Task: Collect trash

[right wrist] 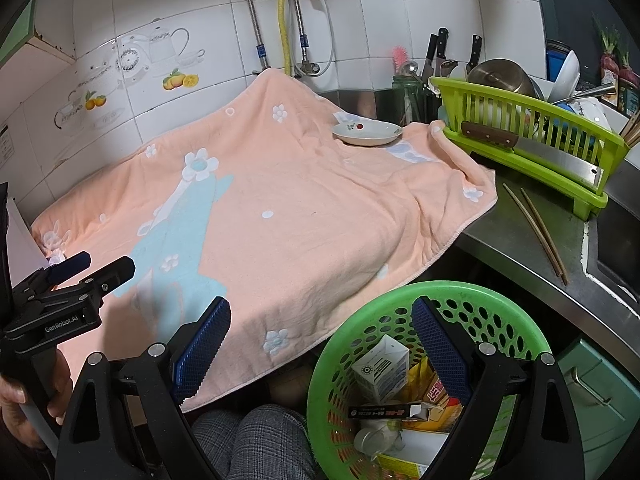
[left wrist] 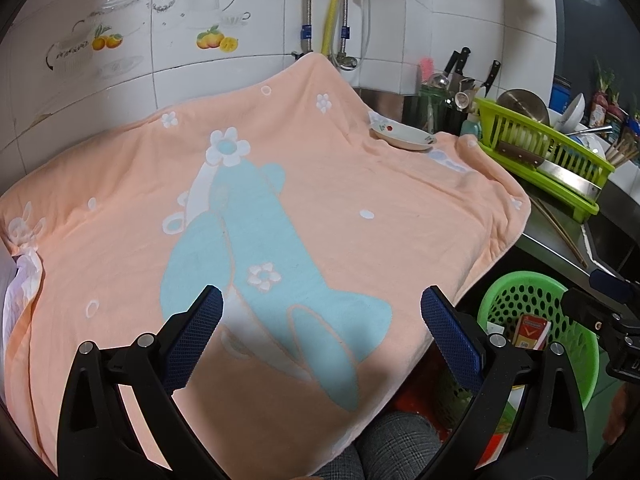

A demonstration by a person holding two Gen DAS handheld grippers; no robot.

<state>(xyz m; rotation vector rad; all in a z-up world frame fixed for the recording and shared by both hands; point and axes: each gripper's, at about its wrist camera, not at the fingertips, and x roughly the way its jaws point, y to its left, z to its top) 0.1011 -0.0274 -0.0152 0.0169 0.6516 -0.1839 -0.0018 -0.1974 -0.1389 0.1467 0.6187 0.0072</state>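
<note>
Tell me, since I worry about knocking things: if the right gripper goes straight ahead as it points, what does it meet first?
Probably the far rim of the green basket, then the peach towel. Depth is unclear. The right gripper is open and empty.

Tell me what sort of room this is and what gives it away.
Most likely a home kitchen. A green dish rack holds bowls and a cleaver, knives stand against the tiled wall, and a steel counter runs to a sink.

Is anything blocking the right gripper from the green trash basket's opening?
Nothing visible does. The right gripper is open and empty, directly above the green trash basket, whose open top shows a white carton and other packaging already inside. The peach towel lies beside it, not over it.
</note>
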